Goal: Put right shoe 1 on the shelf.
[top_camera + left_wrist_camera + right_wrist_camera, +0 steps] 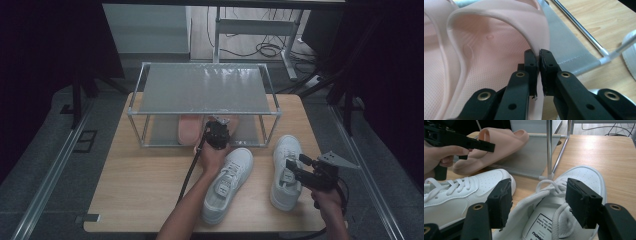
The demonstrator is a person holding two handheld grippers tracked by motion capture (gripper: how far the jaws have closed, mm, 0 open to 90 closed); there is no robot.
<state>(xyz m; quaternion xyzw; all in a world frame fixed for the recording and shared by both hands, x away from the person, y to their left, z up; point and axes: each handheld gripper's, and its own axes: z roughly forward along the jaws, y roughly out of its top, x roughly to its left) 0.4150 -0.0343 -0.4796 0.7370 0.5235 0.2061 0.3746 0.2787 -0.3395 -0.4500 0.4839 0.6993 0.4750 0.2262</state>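
Observation:
My left gripper (218, 125) (539, 56) is shut on the edge of a pink slipper's strap (499, 37), holding the slipper (227, 120) (501, 142) at the front of the rack's lower shelf (566, 50). A second pink slipper (187, 129) (434, 62) lies on that shelf just to its left. Two white sneakers stand on the table: one (235, 170) (461, 192) under my left forearm, the other (285, 150) (579, 177) to the right. My right gripper (295, 166) (541, 195) hovers open over the right sneaker's opening, its pads apart from it.
A metal rack (205, 87) with a grey top shelf stands at the back of the wooden table (140, 180). The rack's front corner post (549, 150) rises just behind the right sneaker. Cables and desk legs lie on the floor beyond.

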